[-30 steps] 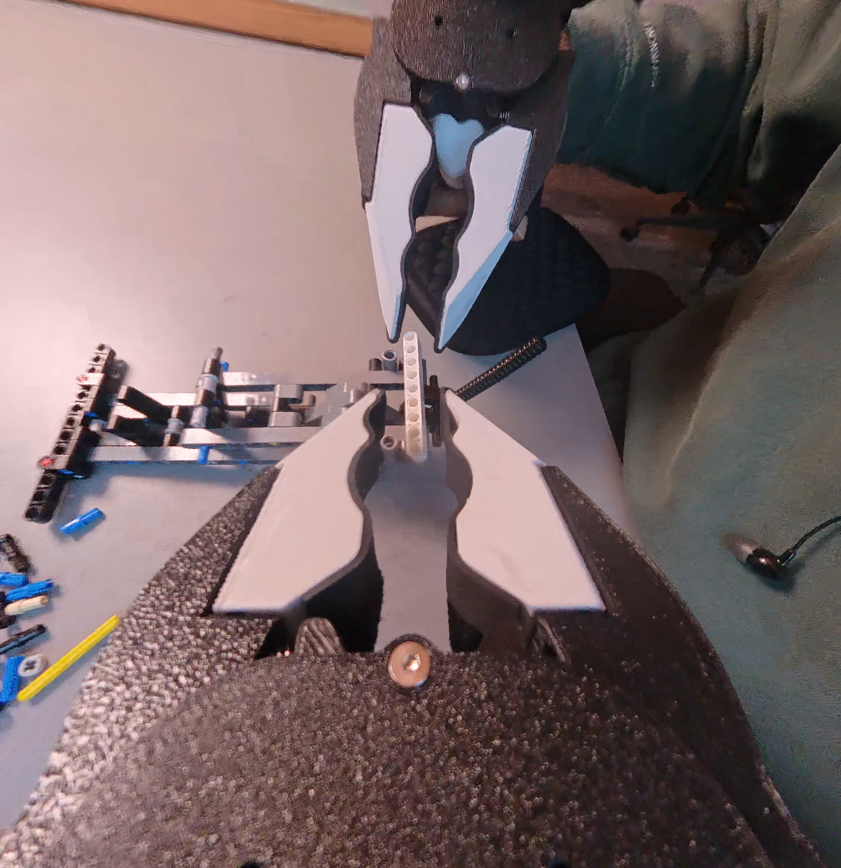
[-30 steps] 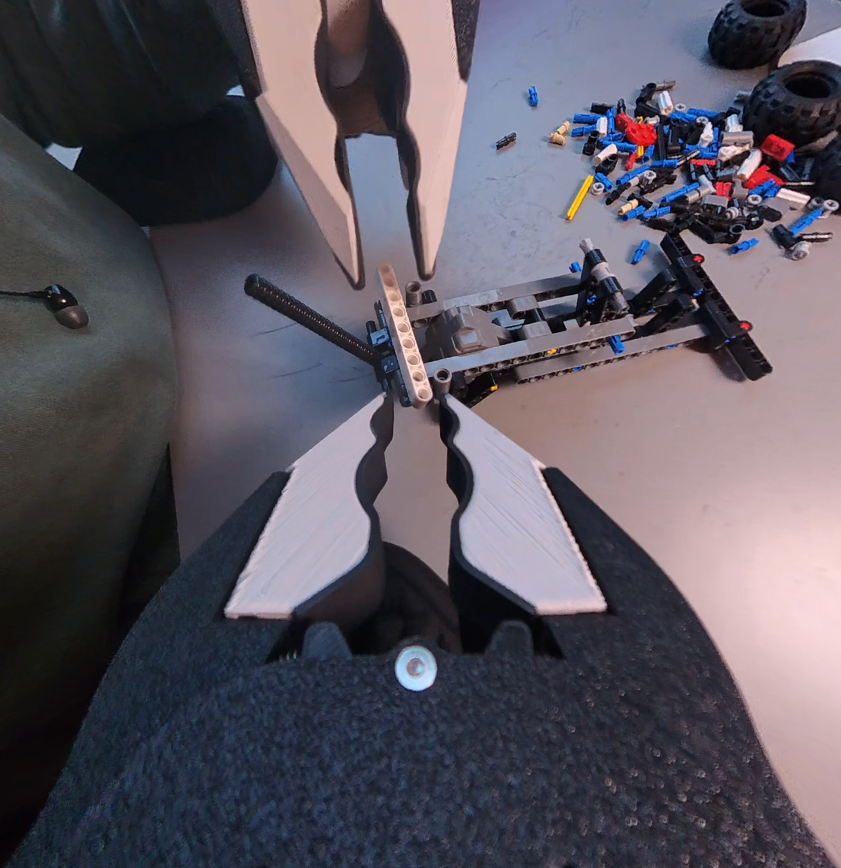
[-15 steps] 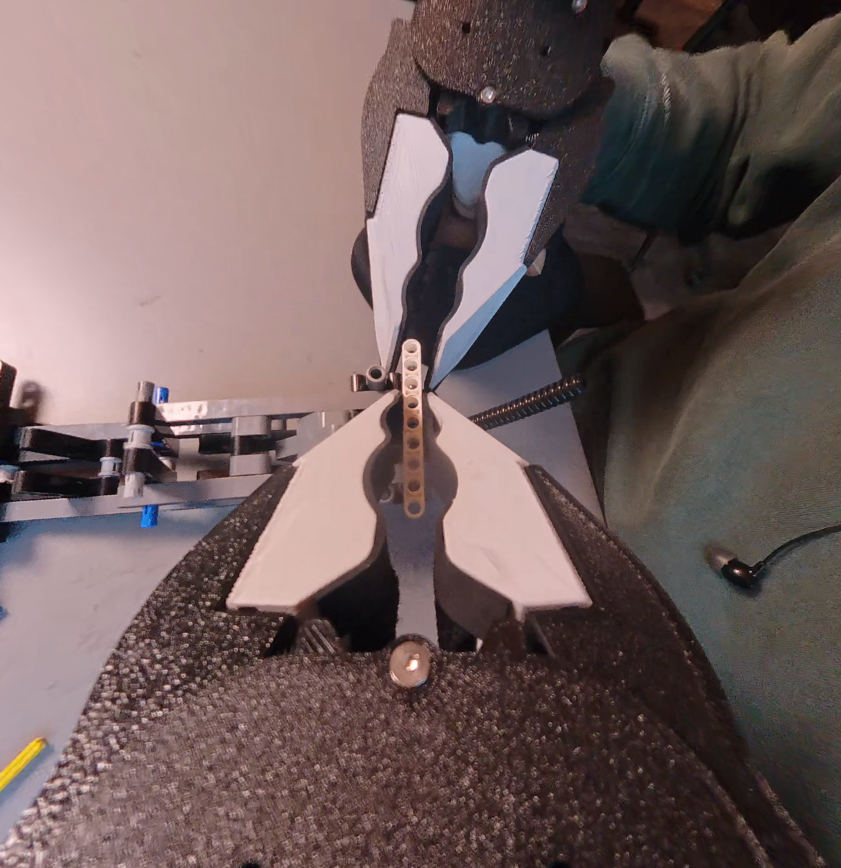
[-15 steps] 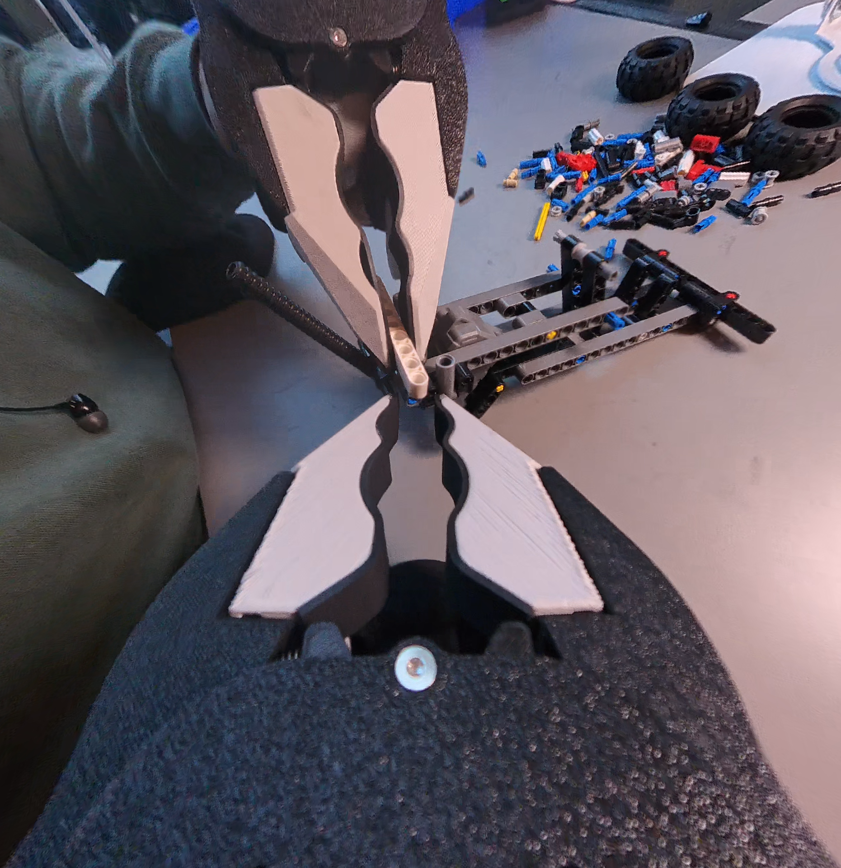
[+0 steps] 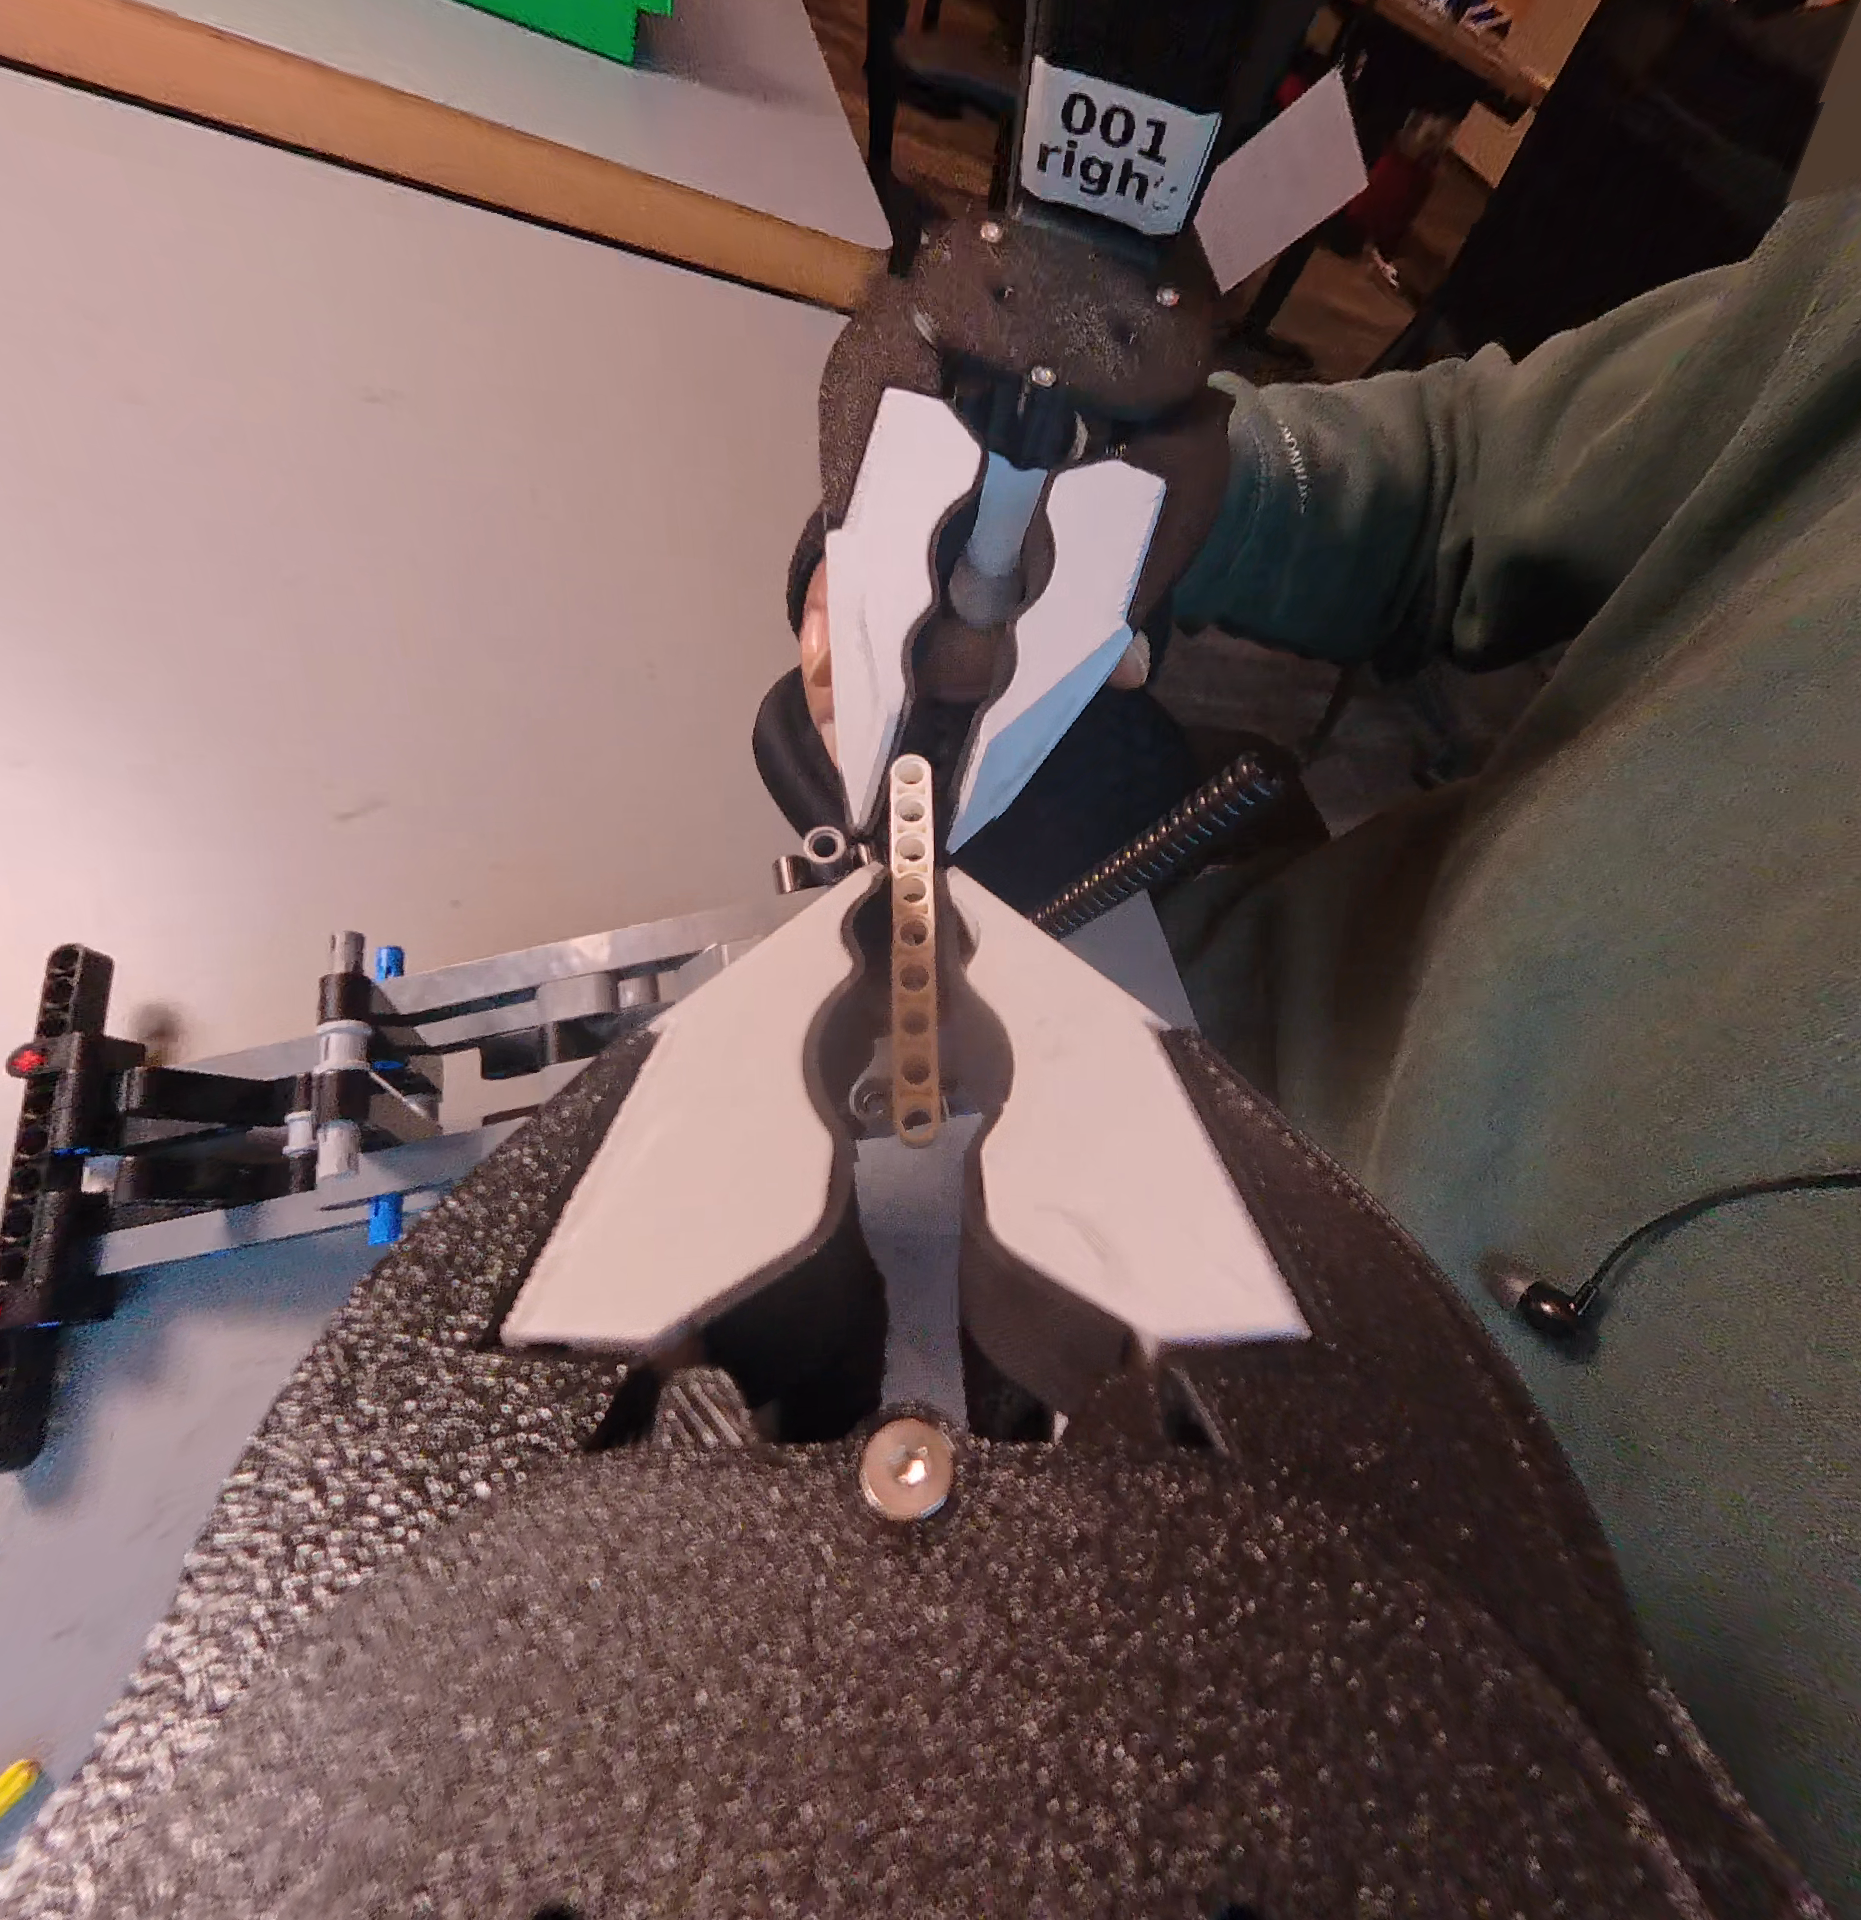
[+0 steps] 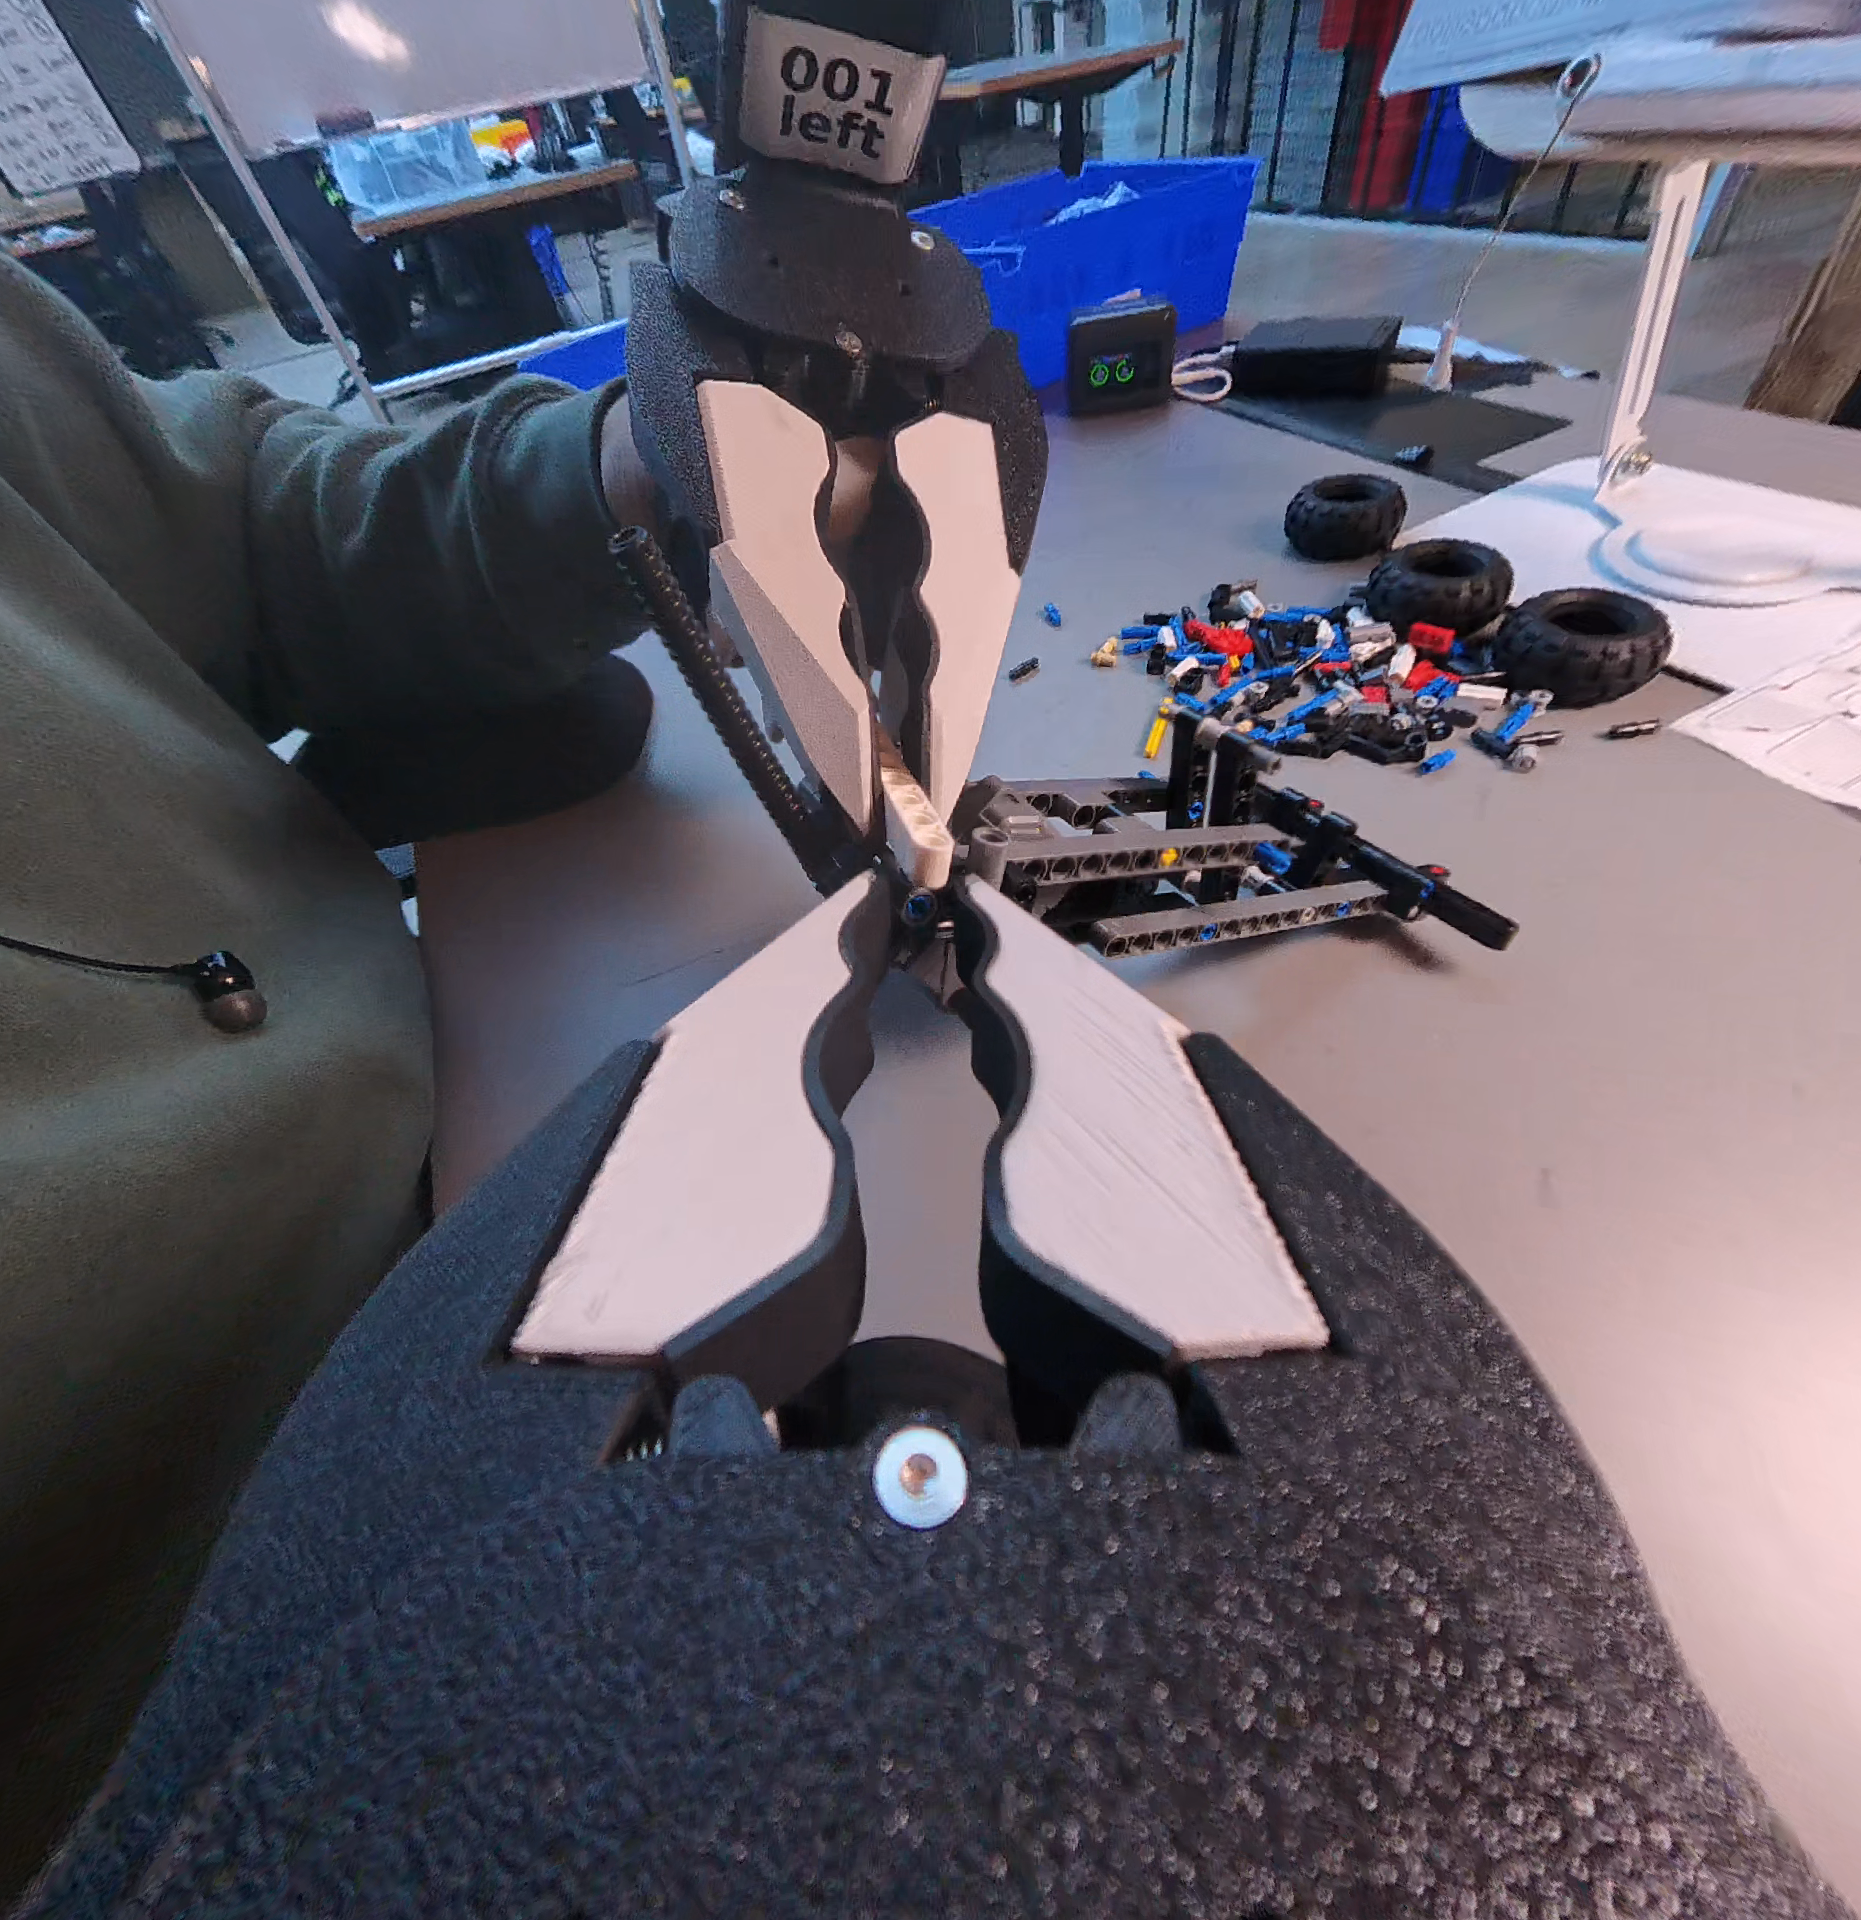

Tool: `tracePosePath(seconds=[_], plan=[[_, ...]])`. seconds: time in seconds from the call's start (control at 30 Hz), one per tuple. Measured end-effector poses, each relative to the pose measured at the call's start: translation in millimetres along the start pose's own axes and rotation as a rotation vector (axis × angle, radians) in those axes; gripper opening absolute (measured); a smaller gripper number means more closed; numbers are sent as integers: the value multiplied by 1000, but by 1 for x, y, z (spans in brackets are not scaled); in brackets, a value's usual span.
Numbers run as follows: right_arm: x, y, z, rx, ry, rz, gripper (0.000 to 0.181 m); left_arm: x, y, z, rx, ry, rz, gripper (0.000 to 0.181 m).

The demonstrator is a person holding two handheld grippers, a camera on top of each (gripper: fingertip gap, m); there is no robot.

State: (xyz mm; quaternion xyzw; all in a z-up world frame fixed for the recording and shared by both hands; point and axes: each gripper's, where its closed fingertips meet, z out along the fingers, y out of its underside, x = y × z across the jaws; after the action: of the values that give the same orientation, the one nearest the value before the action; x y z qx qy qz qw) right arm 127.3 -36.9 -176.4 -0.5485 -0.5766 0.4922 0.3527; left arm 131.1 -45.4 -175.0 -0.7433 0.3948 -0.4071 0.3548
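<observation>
A long grey and black building-brick frame (image 6: 1196, 862) lies on the grey table, its near end raised. It also shows in the left wrist view (image 5: 552, 987). A white beam with holes (image 5: 915, 997) stands across that end. My left gripper (image 5: 913, 888) is shut on the white beam (image 6: 921, 831). My right gripper (image 6: 918, 899) faces it, its fingertips closed on the black end piece with a blue pin just under the beam. In the left wrist view the right gripper (image 5: 910, 826) flanks the beam's far end. A black ribbed hose (image 6: 708, 675) sticks out of the frame's end towards the person.
A pile of small coloured parts (image 6: 1310, 675) and three black tyres (image 6: 1435, 587) lie beyond the frame. Printed sheets (image 6: 1809, 717) and a white lamp base (image 6: 1736, 540) are at the right. A person's green sleeve (image 5: 1528, 499) and an earbud (image 5: 1549, 1304) are close by. The grippers are tip to tip, or close to it.
My left gripper has closed on the white beam and the frame's end has risen off the table. My right gripper has come in to the beam's end and narrowed.
</observation>
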Motion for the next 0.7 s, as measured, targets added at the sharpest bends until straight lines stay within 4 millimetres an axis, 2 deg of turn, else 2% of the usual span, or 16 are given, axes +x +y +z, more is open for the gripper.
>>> tracePosePath(seconds=[0.13,0.2,0.23,0.33,0.4,0.47,0.57,0.7], plan=[[-10,-24,-6,151,-49,-5,8,13,-9,3,61,90,-22,5],[-8,-14,-3,52,-33,-33,5,12,-4,11,25,54,28,6],[-9,-13,-5,35,-38,-31,0,11,-3,12,26,58,28,6],[-12,-12,-12,22,-98,-17,0,14,-4,15,50,104,9,6],[-15,-12,-18,32,-133,-26,12,15,-4,15,59,110,12,6],[-17,-11,-20,40,-154,-16,15,15,-3,13,62,112,16,6],[-11,1,-18,-2,-136,-17,20,19,-4,12,76,127,22,6],[-21,-4,-13,33,-172,-35,9,22,-5,10,88,133,29,6]])
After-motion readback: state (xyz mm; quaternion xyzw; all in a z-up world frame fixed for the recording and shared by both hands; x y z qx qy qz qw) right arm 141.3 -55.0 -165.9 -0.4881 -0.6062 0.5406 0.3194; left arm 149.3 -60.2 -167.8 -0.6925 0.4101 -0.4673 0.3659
